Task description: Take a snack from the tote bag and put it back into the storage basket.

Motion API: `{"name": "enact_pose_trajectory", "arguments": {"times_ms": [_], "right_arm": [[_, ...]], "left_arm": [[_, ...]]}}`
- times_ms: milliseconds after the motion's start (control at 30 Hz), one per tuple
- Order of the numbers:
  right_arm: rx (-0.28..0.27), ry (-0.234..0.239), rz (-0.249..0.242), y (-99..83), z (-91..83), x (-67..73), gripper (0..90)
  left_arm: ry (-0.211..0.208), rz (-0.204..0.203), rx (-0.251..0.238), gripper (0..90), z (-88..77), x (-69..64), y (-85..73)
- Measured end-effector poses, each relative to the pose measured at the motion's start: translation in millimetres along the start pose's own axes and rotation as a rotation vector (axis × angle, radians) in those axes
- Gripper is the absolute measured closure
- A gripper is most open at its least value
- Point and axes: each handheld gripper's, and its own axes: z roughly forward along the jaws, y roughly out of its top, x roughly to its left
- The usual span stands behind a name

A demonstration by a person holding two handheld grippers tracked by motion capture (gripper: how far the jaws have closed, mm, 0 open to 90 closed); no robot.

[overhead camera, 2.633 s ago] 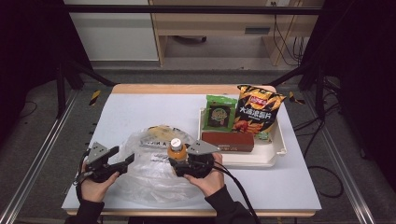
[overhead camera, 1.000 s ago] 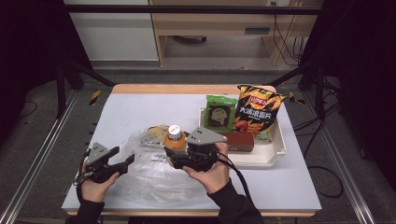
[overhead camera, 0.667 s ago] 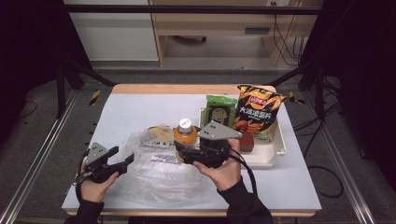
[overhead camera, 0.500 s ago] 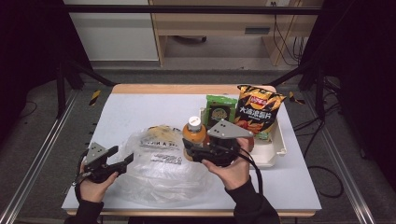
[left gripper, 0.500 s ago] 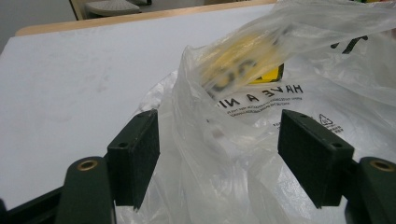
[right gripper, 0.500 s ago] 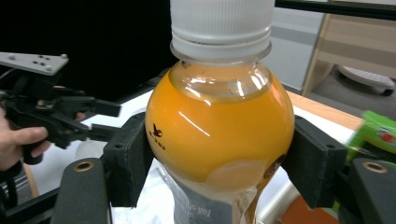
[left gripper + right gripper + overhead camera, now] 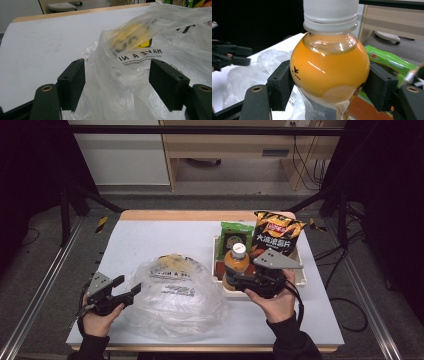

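1. the right gripper (image 7: pixel 239 279) is clamping an orange juice bottle (image 7: pixel 236 266) around its rounded shoulder; in the right gripper view both black pads are pressing against the sides of the orange juice bottle (image 7: pixel 329 67), with the jaws standing wide to take it.
2. the bottle is standing upright in the grip, carrying a white cap (image 7: pixel 330 11), and the orange liquid is filling it up to the neck.
3. in the high view the bottle is hanging over the front left corner of a white tray (image 7: pixel 301 279) on the right part of the table (image 7: pixel 150 240).
4. the tray is holding a dark chip bag (image 7: pixel 276 232) standing upright at the back, a green packet (image 7: pixel 235 232) beside it on the left, and a dark red-brown pack lying flat behind the bottle.
5. the left gripper (image 7: pixel 124 291) is resting at the front left of the table with its jaws spread wide; in the left gripper view, loose film of a clear plastic bag (image 7: pixel 140 82) is lying between the pads, and whether they are pinching it is not clear.
6. the clear plastic bag (image 7: pixel 175 295) is sitting crumpled in the middle of the table, just left of the tray, printed with black lettering.
7. inside the bag a yellow box (image 7: pixel 132 37) is showing blurred through the film.
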Motion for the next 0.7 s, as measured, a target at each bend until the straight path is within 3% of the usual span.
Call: {"name": "enact_pose_trajectory", "arguments": {"times_ms": [400, 700], "right_arm": [[0.024, -0.072, 0.036, -23.4, -14.9, -37.8, 30.6], [0.023, -0.111, 0.038, -28.4, -27.0, -57.8, 30.6]], "left_arm": [[0.005, -0.001, 0.006, 28.4, 0.5, 1.0, 0.0], [0.007, -0.005, 0.006, 28.4, 0.6, 2.1, -0.3]]}}
